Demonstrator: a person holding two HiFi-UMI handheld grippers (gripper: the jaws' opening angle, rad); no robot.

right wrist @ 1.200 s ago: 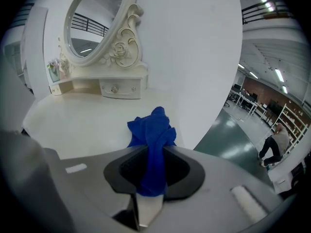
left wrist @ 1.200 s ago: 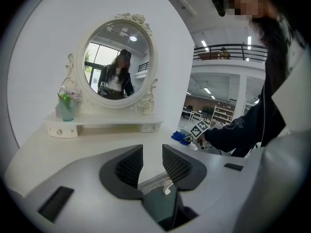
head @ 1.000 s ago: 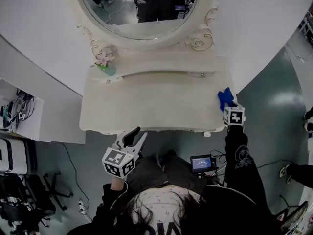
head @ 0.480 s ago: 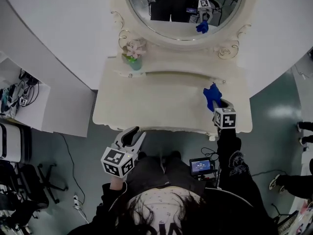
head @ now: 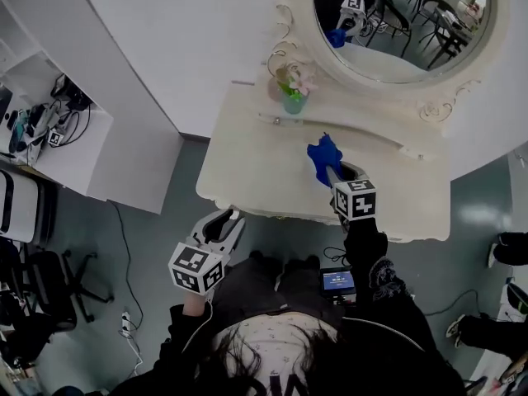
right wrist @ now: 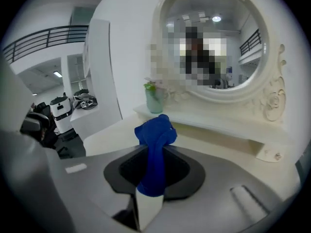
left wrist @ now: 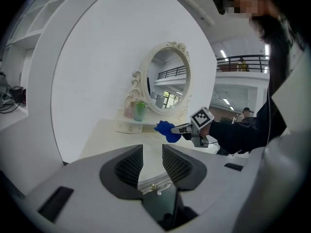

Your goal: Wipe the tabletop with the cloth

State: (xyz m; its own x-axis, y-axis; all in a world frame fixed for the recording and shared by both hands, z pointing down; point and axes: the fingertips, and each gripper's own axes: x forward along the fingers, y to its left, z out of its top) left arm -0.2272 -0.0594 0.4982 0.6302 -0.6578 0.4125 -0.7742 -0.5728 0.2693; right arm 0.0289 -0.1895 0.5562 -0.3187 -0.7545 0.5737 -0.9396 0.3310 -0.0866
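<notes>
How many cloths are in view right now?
1: the crumpled blue cloth, clamped in the right gripper over the middle of the cream tabletop. The blue patch in the oval mirror is only its reflection.

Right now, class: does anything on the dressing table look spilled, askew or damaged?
Nothing stands out. The vase stands upright by the mirror, and the blue cloth is bunched in the right gripper over the tabletop.

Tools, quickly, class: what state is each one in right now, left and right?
Left tool: open, holding nothing.
Right tool: closed on the blue cloth.
</notes>
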